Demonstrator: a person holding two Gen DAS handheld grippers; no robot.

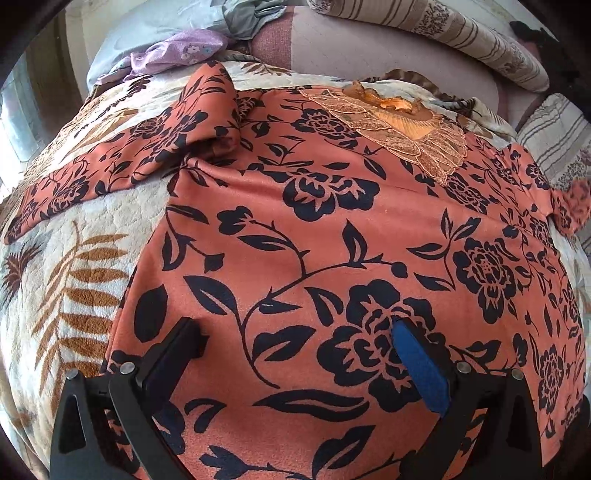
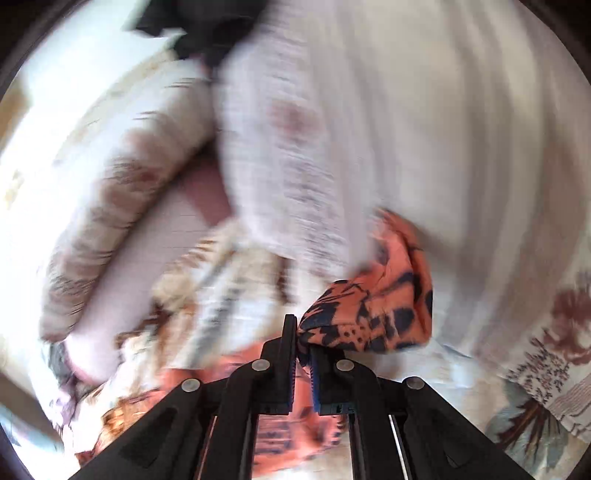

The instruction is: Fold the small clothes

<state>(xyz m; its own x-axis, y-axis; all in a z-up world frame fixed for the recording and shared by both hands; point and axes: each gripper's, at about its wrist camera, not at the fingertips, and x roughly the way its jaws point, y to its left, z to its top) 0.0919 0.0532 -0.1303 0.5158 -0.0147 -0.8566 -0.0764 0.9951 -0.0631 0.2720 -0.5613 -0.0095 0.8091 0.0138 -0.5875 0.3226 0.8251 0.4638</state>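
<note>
Left wrist view: an orange top [image 1: 332, 206] with a black flower print lies spread flat on a bed, over a cream blanket [image 1: 74, 266] patterned with brown leaves. Its lace neckline [image 1: 406, 129] points toward the head of the bed, where striped pillows [image 1: 461, 33] are piled. One sleeve [image 1: 122, 151] stretches out flat toward the left edge of the bed; the other sleeve, toward the right edge, looks bunched. A lilac cloth [image 1: 177, 51] lies crumpled near the far left corner. The left gripper [image 1: 295, 347] hovers just above the lower body of the top, near the foot of the bed. Its jaws are spread wide with nothing between them; whether the tips touch the fabric cannot be told.

Right wrist view: the picture is smeared by motion. The right gripper [image 2: 303, 347] has its jaws pressed together, pinching a fold of the orange top [image 2: 373, 302], likely the sleeve at the right edge of the bed. The fabric bunches up just beyond the tips, lifted off the blanket [image 2: 229, 273]. Pillows [image 2: 351, 129] blur behind.

The step in hand appears to be the first sleeve fold. Next, the pinched sleeve likely needs carrying across onto the body of the top and laying flat, while the left gripper steadies the hem so the garment does not slide.
</note>
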